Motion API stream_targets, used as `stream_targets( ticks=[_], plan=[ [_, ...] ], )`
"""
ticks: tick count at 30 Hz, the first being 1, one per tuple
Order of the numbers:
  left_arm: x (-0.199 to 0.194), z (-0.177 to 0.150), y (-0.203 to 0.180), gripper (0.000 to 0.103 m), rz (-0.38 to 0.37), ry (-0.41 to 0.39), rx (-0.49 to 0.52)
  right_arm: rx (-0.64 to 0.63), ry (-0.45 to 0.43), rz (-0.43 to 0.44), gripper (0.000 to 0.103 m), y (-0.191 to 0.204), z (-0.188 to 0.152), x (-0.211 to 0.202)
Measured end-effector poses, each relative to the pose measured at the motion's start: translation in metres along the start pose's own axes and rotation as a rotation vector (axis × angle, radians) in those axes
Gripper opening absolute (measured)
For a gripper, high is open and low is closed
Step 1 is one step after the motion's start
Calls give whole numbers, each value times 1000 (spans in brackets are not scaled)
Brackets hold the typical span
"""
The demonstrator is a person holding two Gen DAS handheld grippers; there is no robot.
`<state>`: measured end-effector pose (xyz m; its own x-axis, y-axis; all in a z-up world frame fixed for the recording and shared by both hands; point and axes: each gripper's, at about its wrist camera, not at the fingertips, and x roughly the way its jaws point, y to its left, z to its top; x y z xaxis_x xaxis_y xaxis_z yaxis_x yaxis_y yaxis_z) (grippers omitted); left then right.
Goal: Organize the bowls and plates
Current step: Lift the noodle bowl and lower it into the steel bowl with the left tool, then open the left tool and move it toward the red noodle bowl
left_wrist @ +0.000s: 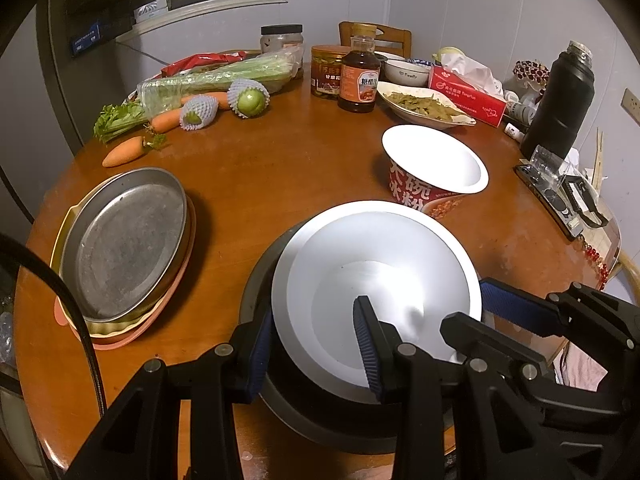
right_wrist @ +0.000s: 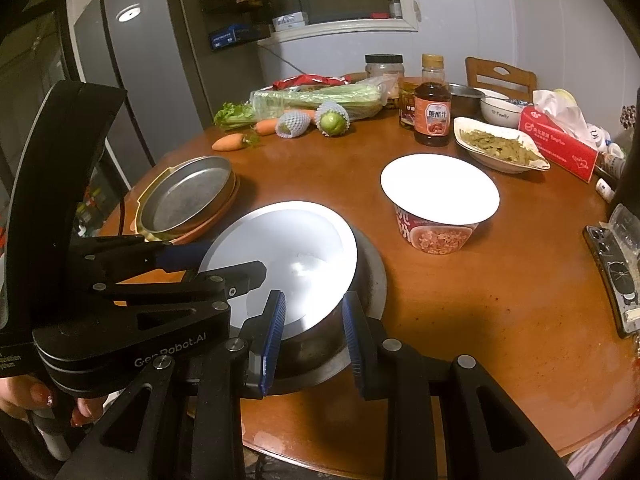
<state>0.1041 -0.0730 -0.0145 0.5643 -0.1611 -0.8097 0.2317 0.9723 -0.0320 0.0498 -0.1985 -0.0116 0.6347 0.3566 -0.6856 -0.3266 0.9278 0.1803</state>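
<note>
A white bowl sits tilted inside a dark metal bowl at the near side of the round wooden table. My left gripper is shut on the white bowl's left rim, one finger inside and one outside. From the opposite side, my right gripper clamps the rim in the same way. Whether either pad also catches the metal bowl I cannot tell. A metal pan tops a stack of plates at the left.
An empty red noodle cup stands just behind the bowls. Further back are a dish of greens, a sauce bottle, jars, vegetables and a tissue box. A black flask and a phone occupy the right edge.
</note>
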Motion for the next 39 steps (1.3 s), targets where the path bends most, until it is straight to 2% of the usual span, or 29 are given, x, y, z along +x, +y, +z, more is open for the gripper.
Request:
stream_targets(
  ticks=[11, 23, 39],
  plan=[
    [0, -1, 3, 39, -7, -3, -11, -18, 1, -33, 31, 4, -2, 1],
    [-7, -1, 4, 41, -13, -31, -18, 5, -5, -32, 32, -1, -2, -1],
    [-23, 4, -1, 45, 0, -84, -5, 71, -55, -48, 39, -20, 1, -17]
  ],
)
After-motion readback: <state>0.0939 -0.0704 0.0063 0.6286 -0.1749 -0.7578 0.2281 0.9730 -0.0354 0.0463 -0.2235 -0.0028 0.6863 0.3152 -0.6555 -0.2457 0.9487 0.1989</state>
